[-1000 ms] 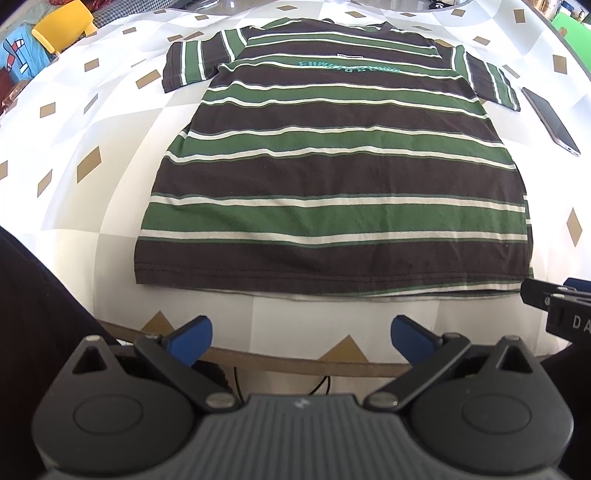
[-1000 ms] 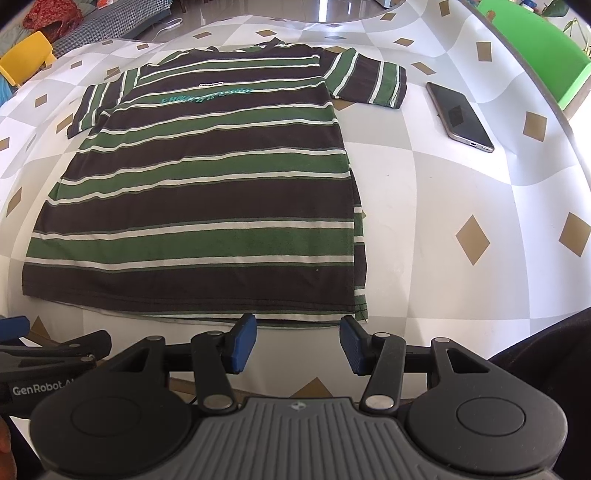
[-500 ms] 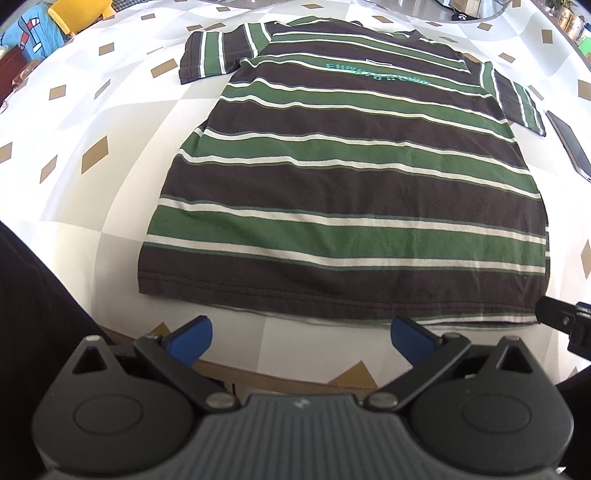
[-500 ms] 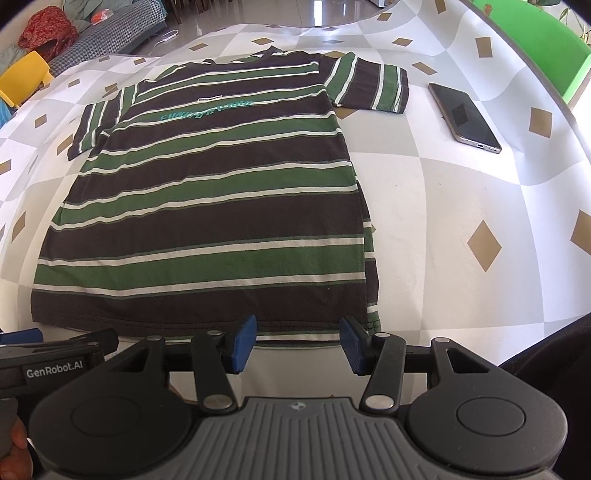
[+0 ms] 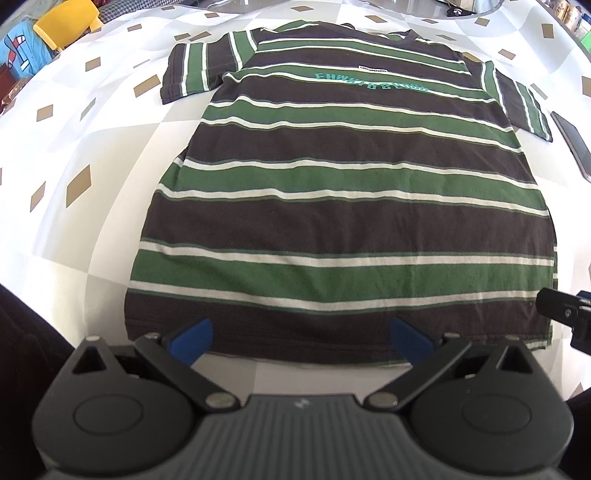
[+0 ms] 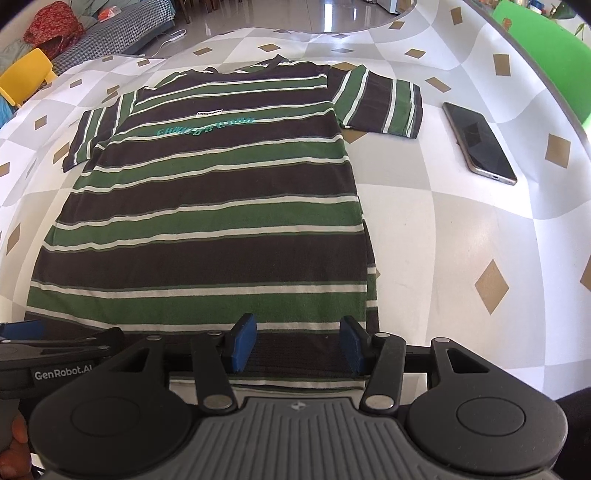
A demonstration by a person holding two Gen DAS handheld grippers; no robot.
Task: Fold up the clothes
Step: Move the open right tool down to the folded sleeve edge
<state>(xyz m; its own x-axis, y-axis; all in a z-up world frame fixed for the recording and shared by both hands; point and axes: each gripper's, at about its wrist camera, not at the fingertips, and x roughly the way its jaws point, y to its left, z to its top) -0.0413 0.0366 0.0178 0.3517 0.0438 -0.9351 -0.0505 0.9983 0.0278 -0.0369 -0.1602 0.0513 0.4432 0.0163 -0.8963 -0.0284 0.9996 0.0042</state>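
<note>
A dark brown T-shirt [image 5: 343, 206] [image 6: 221, 206] with green and cream stripes lies flat on the table, collar at the far side, hem nearest me. My left gripper [image 5: 299, 338] hovers over the hem's left half, blue pads wide apart with nothing between them. My right gripper [image 6: 295, 341] stands open over the hem's right corner, its pads above the cloth and not pinching it. Each gripper shows at the edge of the other's view: the right gripper [image 5: 565, 317], the left gripper [image 6: 62, 347].
The table [image 6: 443, 236] wears a white and grey checked cloth with tan diamonds. A phone [image 6: 478, 142] [image 5: 574, 146] lies right of the shirt by the right sleeve. A yellow chair [image 5: 64, 22] and a green chair [image 6: 543, 55] stand beyond the table's edge.
Both grippers have moved forward from beyond the table's front edge to above the shirt's hem. Their jaws have kept the same width.
</note>
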